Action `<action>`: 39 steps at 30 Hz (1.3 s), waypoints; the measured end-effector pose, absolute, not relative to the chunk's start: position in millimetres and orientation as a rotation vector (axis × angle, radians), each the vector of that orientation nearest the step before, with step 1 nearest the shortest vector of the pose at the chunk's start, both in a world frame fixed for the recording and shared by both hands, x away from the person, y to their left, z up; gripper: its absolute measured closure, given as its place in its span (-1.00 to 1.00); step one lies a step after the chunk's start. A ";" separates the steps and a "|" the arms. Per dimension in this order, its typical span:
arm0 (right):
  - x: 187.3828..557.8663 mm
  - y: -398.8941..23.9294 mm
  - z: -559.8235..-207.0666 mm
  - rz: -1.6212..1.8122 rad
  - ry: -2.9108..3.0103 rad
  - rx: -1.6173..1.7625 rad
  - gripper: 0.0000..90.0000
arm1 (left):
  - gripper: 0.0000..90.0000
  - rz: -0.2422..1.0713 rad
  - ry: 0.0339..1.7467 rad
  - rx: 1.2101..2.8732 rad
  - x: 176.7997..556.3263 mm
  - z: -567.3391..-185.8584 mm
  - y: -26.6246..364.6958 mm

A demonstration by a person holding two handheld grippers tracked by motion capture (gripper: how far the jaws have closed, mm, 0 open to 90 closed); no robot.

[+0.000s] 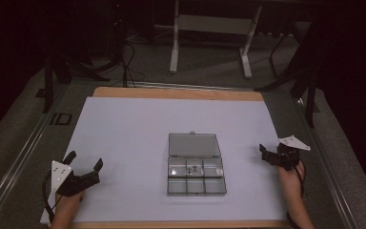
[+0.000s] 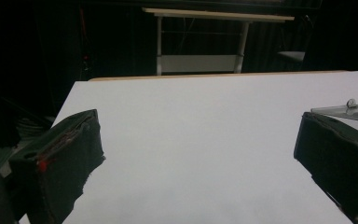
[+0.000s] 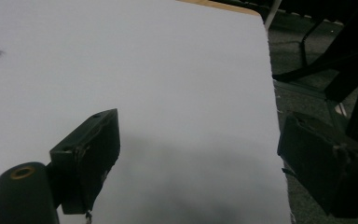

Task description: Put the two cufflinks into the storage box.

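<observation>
Near the tabletop's front corners, left gripper (image 1: pixel 84 164) and right gripper (image 1: pixel 265 152) hover with fingers spread wide, empty; the open clear compartment box (image 1: pixel 196 175) sits mid-tabletop toward the front edge. Best approach: come in slow, steadying the box before touching the small parts (image 1: pixel 194 169) inside.

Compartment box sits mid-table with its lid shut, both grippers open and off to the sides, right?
Not quite: the lid is open. The high view shows the compartment box with its clear lid folded back. The left gripper and right gripper are open, off to the sides.

A compartment box (image 1: pixel 196 164) lies mid-table (image 1: pixel 124 124), between both tools.
</observation>
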State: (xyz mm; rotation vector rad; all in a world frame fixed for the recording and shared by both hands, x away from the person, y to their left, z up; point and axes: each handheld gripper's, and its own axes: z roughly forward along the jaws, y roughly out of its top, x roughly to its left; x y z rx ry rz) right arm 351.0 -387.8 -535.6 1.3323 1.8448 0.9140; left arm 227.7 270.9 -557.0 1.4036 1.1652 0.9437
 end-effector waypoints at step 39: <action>311.8 -399.5 -546.6 0.827 1.746 1.335 -0.70 | -0.97 0.941 1.161 1.395 227.0 -557.2 271.6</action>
